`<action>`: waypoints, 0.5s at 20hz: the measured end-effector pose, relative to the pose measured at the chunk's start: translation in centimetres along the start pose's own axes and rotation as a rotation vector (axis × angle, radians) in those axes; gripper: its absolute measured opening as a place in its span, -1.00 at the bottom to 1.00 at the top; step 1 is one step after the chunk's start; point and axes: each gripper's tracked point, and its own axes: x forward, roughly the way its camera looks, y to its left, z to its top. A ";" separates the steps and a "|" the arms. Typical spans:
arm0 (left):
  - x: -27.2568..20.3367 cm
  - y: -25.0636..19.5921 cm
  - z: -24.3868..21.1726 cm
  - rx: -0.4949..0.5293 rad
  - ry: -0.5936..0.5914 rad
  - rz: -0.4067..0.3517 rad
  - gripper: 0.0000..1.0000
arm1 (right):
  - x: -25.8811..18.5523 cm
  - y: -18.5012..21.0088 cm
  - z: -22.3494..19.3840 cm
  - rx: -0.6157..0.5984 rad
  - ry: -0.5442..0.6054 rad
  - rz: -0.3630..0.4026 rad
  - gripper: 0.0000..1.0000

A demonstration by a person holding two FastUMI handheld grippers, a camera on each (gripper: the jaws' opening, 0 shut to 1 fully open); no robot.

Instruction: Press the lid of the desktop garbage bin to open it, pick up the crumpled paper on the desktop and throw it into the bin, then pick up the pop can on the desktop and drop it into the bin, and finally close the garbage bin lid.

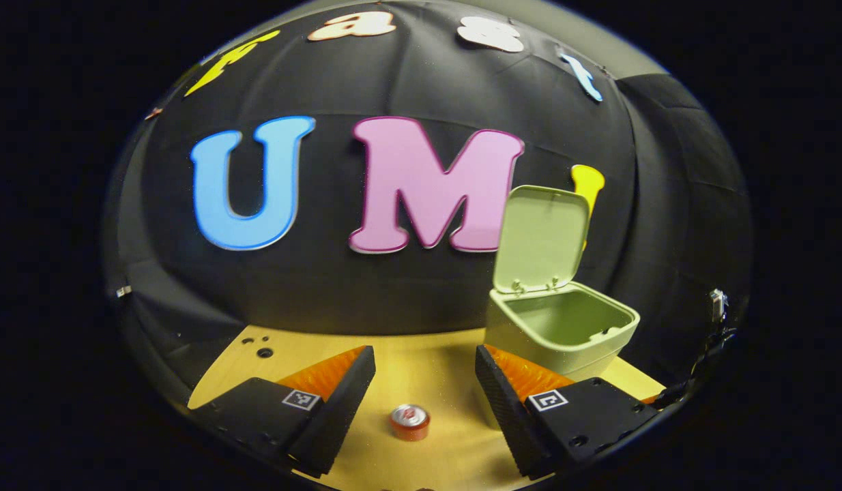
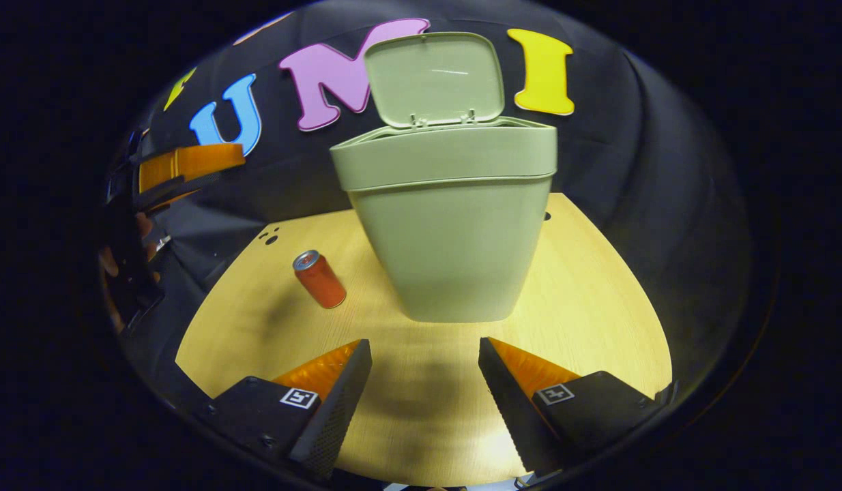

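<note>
Pale green plastic desktop bin (image 2: pixel 455 225) stands on the light wooden tabletop (image 2: pixel 598 300) with its hinged lid (image 2: pixel 434 78) raised upright; no crumpled paper seen on the desktop, so paper step judged done. Step in hand: the red pop can (image 1: pixel 410 421).

Left gripper (image 1: pixel 424 402) is released, jaws spread wide, nothing held. It hovers above the can, which stands upright between and slightly below its fingertips; the bin sits ahead and to its right.

Right gripper (image 2: pixel 424 399) is also released and empty, low over the table facing the bin's front wall; the can is ahead to its left.

Method: lower left gripper straight down, keep can centred between pads, close on mid-body, not the rim. Risk: an off-centre finger tips the can.
</note>
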 end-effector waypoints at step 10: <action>-9.6 11.8 -10.9 -0.096 0.164 0.240 0.92 | 3.4 9.0 -0.7 -0.104 0.030 0.128 0.99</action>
